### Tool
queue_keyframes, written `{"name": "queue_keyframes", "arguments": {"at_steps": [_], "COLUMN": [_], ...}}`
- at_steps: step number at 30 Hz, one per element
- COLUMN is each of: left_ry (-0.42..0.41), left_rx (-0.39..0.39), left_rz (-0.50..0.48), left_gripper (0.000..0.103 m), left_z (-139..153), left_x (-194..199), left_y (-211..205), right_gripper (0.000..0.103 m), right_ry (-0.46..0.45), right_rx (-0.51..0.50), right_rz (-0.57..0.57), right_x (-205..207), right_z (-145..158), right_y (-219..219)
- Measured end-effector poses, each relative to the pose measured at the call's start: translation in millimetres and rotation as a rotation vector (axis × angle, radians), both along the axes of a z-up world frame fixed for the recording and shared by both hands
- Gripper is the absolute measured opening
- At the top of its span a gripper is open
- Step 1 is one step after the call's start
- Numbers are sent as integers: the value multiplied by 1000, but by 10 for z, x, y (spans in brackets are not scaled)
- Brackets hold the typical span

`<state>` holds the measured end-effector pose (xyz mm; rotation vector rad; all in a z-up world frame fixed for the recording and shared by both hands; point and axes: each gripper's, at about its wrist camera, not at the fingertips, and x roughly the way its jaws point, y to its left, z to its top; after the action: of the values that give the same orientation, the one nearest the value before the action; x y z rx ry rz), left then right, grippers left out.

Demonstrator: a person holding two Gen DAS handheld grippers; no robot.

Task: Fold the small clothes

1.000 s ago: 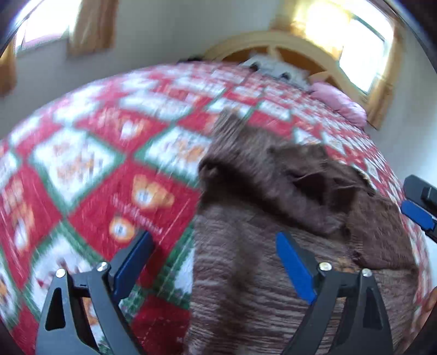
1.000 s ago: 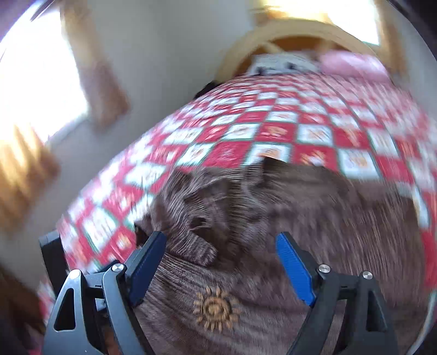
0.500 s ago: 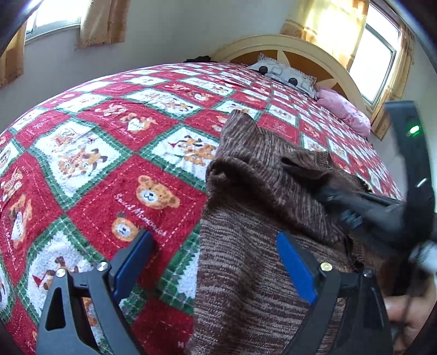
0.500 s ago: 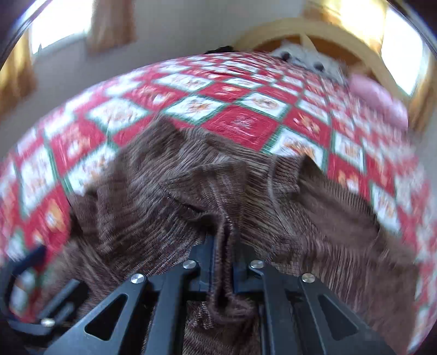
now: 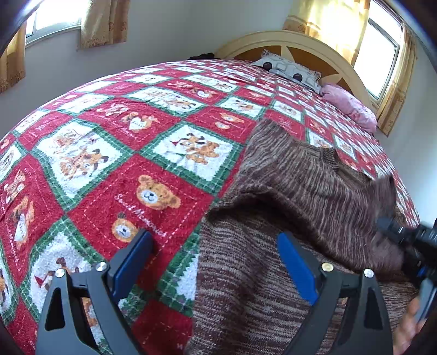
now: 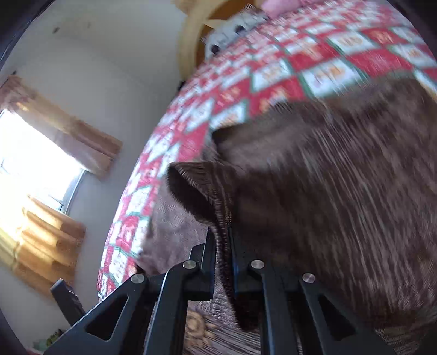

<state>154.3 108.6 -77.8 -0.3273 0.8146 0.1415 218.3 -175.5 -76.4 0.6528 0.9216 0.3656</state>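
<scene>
Two grippers work over a brown knit sweater that lies on a bed covered by a red, green and white teddy-bear quilt. Seen from the left wrist camera, the left gripper hangs with its blue-padded fingers spread wide and nothing between them — one finger sits over the quilt, the other over the sweater's lower body. A sleeve is folded across the top of the garment, running toward the right edge of that view, where the right gripper shows as a dark, blurred shape against the fabric. From the right wrist camera, the right gripper is clenched on a ribbed edge of the sweater, probably the sleeve cuff, though motion blur makes that hard to confirm — the cloth is pinched between the black fingers and lifted into a curl above them. A small orange sun motif shows on the knit just below the fingers. Farther up the bed, a patterned pillow and a pink pillow rest against a curved wooden headboard, with yellow curtains at the windows.
</scene>
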Motion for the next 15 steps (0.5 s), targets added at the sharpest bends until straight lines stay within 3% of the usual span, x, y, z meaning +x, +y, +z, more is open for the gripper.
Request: {"name": "queue_keyframes", "arguments": {"at_steps": [7,12,15], "left_ry": [-6,-8,-5], "left_rx": [-14,-15,-10], "left_rz": [4,0,-3], "left_gripper": [96,96,97], "left_z": [-9,-10,-13], "left_x": [-4,-6,2], "left_y": [42,40,33], "right_gripper": [10,10,10], "right_ry": [35,-26,-68], "right_rx": [24,-94,-142], "right_rz": [-87,-198,-142], "right_x": [-76,-326,-428], "right_z": [-7,204,323], "right_y": [-294,-479,-366]}}
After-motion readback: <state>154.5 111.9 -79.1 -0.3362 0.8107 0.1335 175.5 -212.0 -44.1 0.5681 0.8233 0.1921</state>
